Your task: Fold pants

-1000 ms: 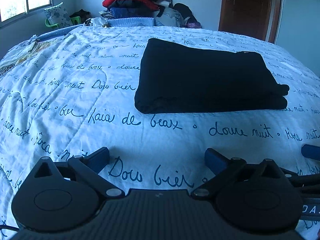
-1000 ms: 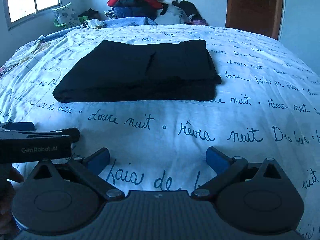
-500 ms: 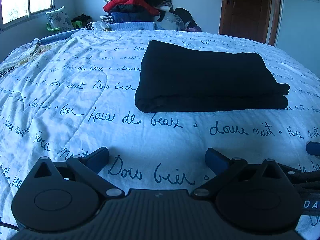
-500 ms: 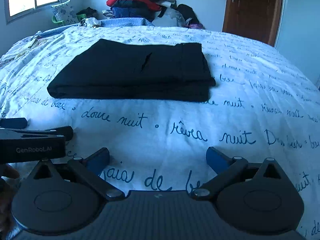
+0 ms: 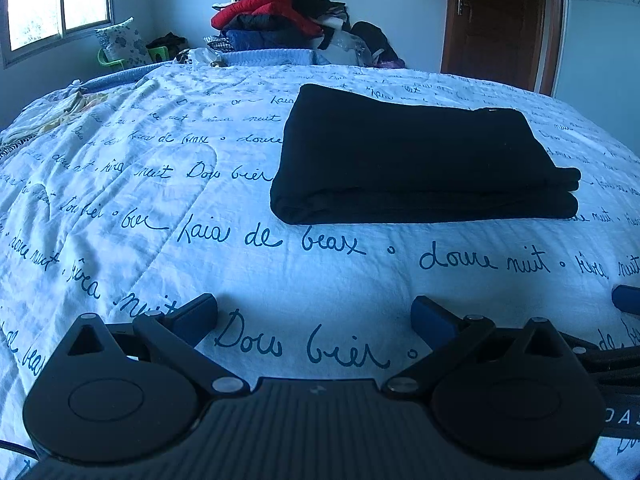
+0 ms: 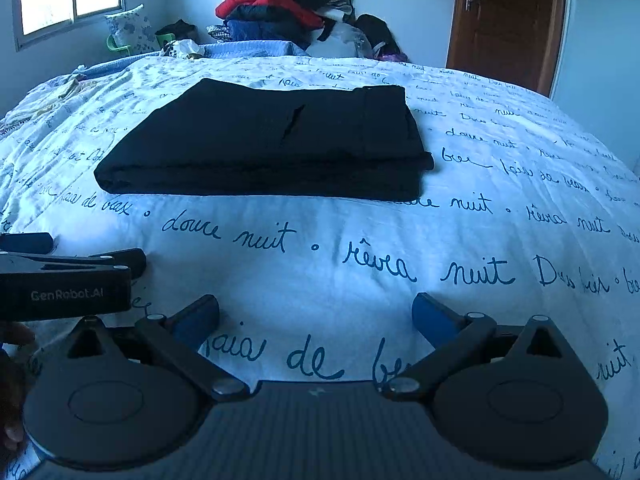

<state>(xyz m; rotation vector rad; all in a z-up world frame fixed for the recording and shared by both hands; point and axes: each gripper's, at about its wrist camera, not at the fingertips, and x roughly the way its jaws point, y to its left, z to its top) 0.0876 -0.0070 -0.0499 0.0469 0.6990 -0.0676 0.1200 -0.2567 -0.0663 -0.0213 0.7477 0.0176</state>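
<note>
Black fabric pants [image 5: 416, 164], folded into a flat rectangle, lying mid white script-printed quilt [image 5: 168, 208], unmoved versus a second ago. Left gripper [image 5: 314, 312] and right gripper [image 6: 316, 312] both spread wide, empty, drawn back slightly. Fold looks finished. Pocket slit visible only in right view; stacked edge layers clearer, probably, in left.

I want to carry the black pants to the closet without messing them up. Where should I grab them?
Probably the thick near edge of the folded pants. It faces both open claws, left and right. Slide one finger under each near corner from the front, so the layers lift together.
</note>
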